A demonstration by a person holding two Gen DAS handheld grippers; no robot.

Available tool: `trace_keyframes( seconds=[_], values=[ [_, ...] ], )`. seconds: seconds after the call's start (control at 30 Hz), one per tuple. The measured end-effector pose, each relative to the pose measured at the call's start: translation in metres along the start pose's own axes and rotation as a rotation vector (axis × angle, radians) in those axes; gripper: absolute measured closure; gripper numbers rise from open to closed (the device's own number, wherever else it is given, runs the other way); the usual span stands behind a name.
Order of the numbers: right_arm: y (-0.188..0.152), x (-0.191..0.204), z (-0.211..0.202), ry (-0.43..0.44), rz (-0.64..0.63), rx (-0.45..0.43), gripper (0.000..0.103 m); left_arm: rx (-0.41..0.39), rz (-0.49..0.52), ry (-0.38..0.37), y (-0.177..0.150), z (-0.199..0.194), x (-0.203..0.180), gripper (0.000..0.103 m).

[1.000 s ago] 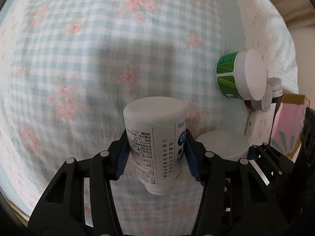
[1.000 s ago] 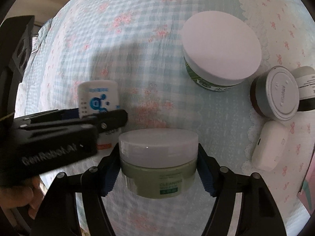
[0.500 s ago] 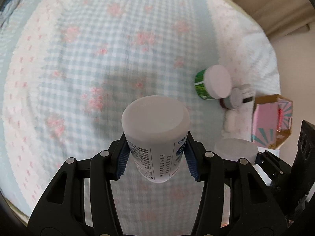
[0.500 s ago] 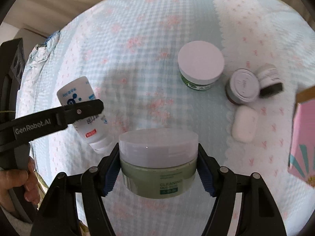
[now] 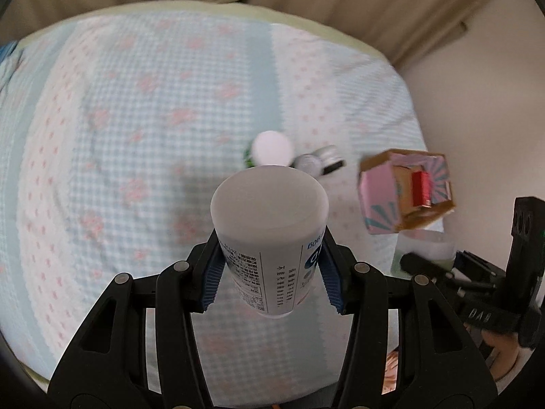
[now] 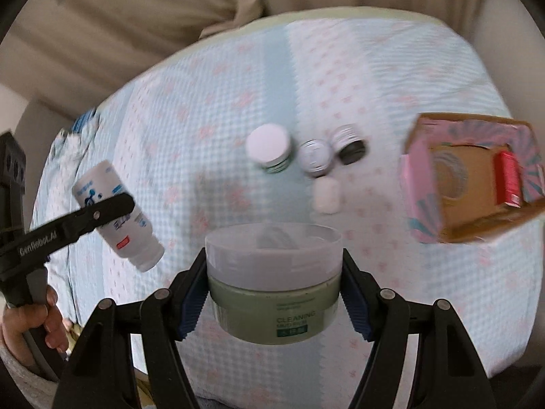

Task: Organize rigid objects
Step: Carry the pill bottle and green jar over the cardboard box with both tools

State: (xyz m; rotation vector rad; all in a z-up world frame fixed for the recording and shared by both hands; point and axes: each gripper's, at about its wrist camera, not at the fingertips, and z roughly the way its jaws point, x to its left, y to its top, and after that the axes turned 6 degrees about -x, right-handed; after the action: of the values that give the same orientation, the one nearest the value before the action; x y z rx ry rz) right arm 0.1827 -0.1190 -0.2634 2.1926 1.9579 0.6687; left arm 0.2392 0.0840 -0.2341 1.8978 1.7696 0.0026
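Both jaws are clamped, my left gripper [image 5: 270, 281] on the white bottle [image 5: 269, 235] and my right gripper [image 6: 274, 301] on the green mud-mask jar [image 6: 274, 281], held way higher above the bed [image 6: 204, 129] than a second ago, so the pink box [image 6: 473, 184] with a red carton [image 6: 509, 177] inside now shows.

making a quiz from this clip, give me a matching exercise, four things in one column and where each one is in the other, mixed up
Things:
1. white bottle
2. green jar
3. pink box
4. white case

Places:
A. lying on the bedspread, just nearer than the small jars
B. clamped in the right gripper
C. standing open at the right side of the bed
D. clamped in the left gripper

Pairs: 1-D, 2-B, 3-C, 4-A
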Motion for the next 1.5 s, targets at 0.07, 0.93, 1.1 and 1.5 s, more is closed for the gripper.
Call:
trace_keyframes(
  seconds=[0.07, 0.93, 1.1, 1.5],
  values=[
    [-0.001, -0.018, -0.018, -0.006, 0.034, -0.028, 0.037, -0.008, 0.022, -0.016, 0.001, -0.004, -0.021, 0.056],
    [0.045, -0.318, -0.105, -0.102, 0.099, -0.060, 0.037, 0.067, 0.041, -0.098, -0.002, 0.155, -0.316, 0.056],
    [0.058, -0.360, -0.077, -0.104, 0.108, -0.014, 0.037, 0.118, 0.035, -0.098, 0.003, 0.202, -0.340, 0.056],
    [0.058, -0.405, -0.006, -0.120, 0.057, 0.059, 0.037, 0.254, 0.111, -0.052, 0.022, 0.312, -0.378, 0.056]
  ],
)
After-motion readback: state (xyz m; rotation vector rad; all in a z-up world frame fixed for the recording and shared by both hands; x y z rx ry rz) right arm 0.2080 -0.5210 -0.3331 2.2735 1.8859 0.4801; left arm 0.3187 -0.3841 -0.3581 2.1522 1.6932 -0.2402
